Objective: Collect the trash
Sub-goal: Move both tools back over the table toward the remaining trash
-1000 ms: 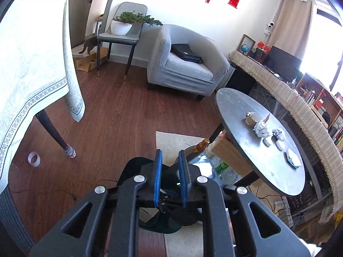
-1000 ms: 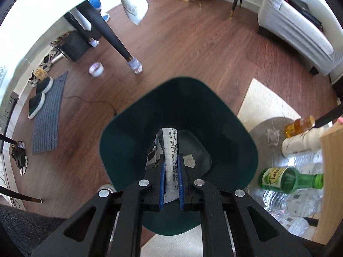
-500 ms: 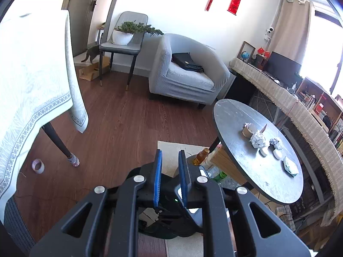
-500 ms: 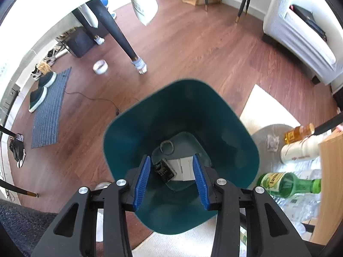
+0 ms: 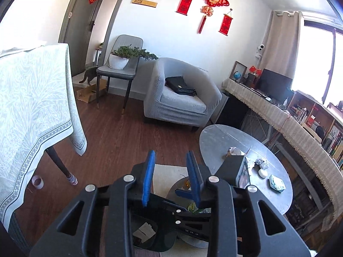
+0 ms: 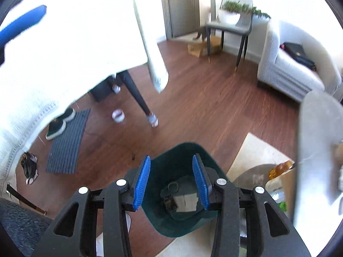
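My right gripper (image 6: 172,157) hangs open over the teal bin (image 6: 171,171) with nothing between its blue pads. At the bin's bottom lie a white paper scrap (image 6: 185,201) and a dark wrapper (image 6: 169,201). My left gripper (image 5: 170,154) is higher up, its jaws opening and empty, and it faces the room. On the round grey table (image 5: 218,137) to the right lie a crumpled foil ball (image 5: 262,162), a crumpled paper (image 5: 234,151), a white lump (image 5: 262,172) and a small packet (image 5: 276,182). One blue finger of the left tool (image 6: 21,23) shows at the top left of the right wrist view.
A cloth-covered dining table (image 5: 32,107) with a dark leg (image 6: 137,96) stands on the left, with a tape roll (image 6: 118,115) on the wood floor. A grey armchair (image 5: 182,100) and a chair with a plant (image 5: 120,64) stand behind. Bottles (image 6: 280,167) stand under the round table.
The right gripper opened and dropped its wrapper into the bin, then rose above it. The left gripper rose, tilted up towards the room, and its jaws spread wider.
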The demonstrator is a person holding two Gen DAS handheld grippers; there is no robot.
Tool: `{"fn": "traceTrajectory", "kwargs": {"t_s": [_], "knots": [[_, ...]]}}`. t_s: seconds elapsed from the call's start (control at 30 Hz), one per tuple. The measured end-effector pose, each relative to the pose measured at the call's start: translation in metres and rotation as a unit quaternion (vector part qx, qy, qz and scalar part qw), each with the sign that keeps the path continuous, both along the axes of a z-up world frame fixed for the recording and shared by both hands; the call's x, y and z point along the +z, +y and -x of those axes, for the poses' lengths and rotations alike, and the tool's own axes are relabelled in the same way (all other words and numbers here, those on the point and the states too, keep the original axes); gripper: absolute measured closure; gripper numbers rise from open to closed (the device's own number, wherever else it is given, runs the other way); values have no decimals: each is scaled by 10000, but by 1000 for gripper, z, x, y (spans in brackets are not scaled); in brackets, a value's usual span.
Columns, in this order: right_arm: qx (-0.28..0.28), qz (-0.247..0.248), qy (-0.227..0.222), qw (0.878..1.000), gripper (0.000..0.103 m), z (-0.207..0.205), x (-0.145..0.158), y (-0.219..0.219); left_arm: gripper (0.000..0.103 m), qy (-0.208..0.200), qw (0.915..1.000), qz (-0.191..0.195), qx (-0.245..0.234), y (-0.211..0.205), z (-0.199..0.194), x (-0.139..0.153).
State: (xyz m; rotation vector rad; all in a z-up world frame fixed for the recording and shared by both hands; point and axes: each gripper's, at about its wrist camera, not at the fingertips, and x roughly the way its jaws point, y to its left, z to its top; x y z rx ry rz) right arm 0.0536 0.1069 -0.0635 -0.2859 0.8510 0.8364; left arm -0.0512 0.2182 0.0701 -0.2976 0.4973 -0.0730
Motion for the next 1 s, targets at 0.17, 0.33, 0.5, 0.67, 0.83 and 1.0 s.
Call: {"fn": "traceTrajectory", "kwargs": {"t_s": [0.17,0.33,0.5,0.67,0.83,1.0], "knots": [[-235,-230,-293,9990,61,-2,27,-33,60,-151,9996,125,-190,-21,-4,6],[-612,-308,-634,9956,61,-3,49,-76,53,-153,9990,-22,-422,-57,-18,4],[-1218,-507,-735,9885,57,-8,56,-133,47,-107,9975,-270,-640,-95,-32,-1],[-1748,-520,-854,9795,44,-6,59,-182,41,10,9957,-300,-873,-128,-51,-14],[-2167,-422,-1032,9699,29,1,56,-225,33,184,9932,-381,-1083,-162,-74,-36],[-2586,-366,-1006,9600,22,0,46,-270,25,62,9922,-524,-1131,-193,-89,-39]]}}
